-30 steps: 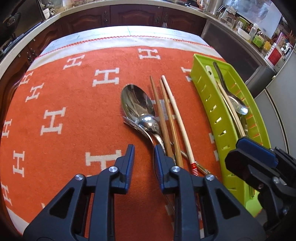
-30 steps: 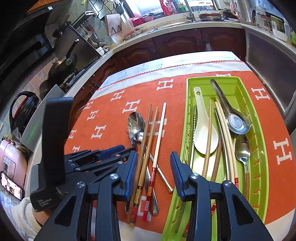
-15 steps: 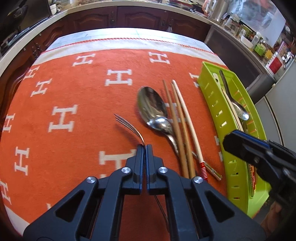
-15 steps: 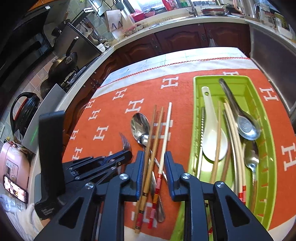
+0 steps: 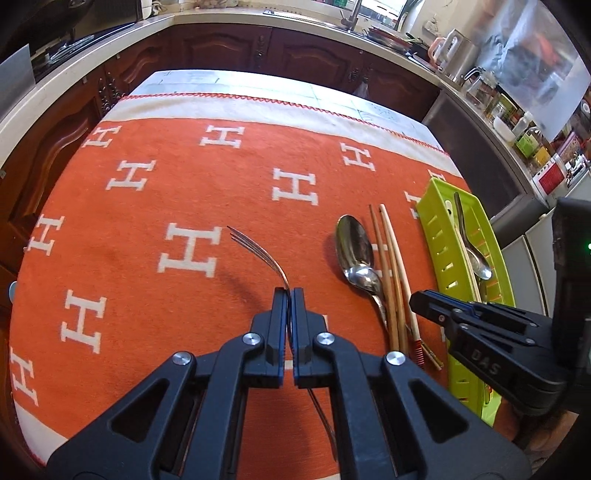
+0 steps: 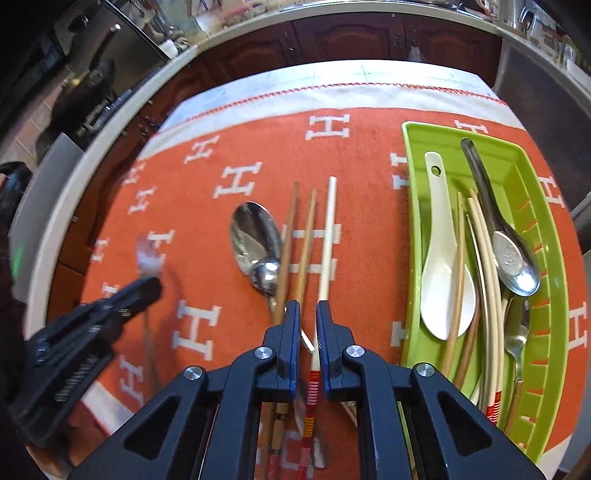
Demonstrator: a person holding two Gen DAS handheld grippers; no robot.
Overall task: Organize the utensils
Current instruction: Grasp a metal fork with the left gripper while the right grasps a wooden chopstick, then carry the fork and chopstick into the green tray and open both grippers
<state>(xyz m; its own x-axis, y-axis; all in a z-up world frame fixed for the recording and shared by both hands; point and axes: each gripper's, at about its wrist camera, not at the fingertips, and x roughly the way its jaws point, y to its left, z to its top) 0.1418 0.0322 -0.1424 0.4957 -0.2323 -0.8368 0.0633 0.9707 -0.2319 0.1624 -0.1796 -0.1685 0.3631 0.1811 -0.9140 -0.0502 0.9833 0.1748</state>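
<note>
Steel fork [image 5: 258, 249]: pinched at neck in left gripper [image 5: 289, 295] jaws, tines pointing ahead, lifted off surface. Right gripper [image 6: 307, 308] jaws narrowly spread astride pale chopstick [image 6: 327, 236]; green tray [image 6: 413, 221] to its right.

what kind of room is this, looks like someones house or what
Most likely a home kitchen: dark wooden cabinets under a pale curved countertop, a tap at a sink, and jars and bottles crowding the counter.
</note>
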